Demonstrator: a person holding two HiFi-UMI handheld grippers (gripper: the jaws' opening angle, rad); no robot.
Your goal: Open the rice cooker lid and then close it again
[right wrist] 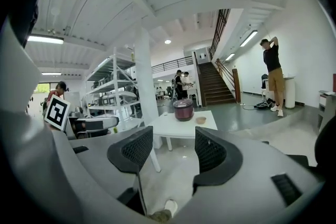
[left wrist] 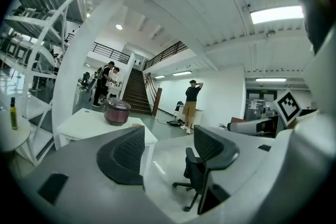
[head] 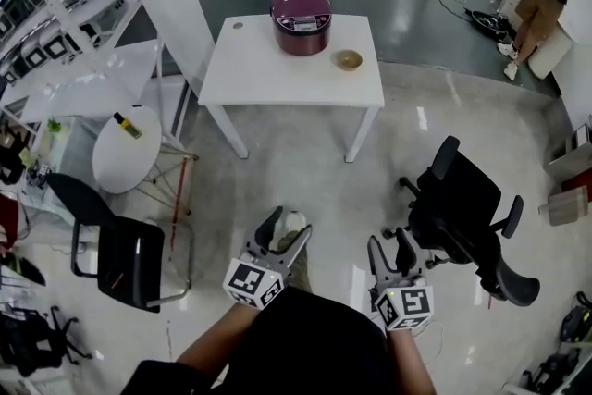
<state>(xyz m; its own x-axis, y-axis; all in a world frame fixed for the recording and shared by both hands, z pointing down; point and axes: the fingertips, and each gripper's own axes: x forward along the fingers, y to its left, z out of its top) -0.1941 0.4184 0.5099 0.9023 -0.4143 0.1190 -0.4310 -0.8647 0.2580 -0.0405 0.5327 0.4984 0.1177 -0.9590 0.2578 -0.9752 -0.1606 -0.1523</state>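
Left gripper point(head: 285, 232) and right gripper point(head: 390, 247), jaws spread and empty, hang well short of the closed rice cooker point(head: 301, 18) on the white table point(head: 277, 79) ahead.

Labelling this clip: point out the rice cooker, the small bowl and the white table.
rice cooker point(head: 301, 14), head view, middle of its lid
small bowl point(head: 348, 60), head view, its inside
white table point(head: 277, 76), head view, bare tabletop

One maroon domed rice cooker point(head: 301, 18), one small tan bowl point(head: 348, 60), one white square worktop point(head: 277, 79) (plus one black swivel chair point(head: 462, 213), one round white table point(head: 120, 157)).
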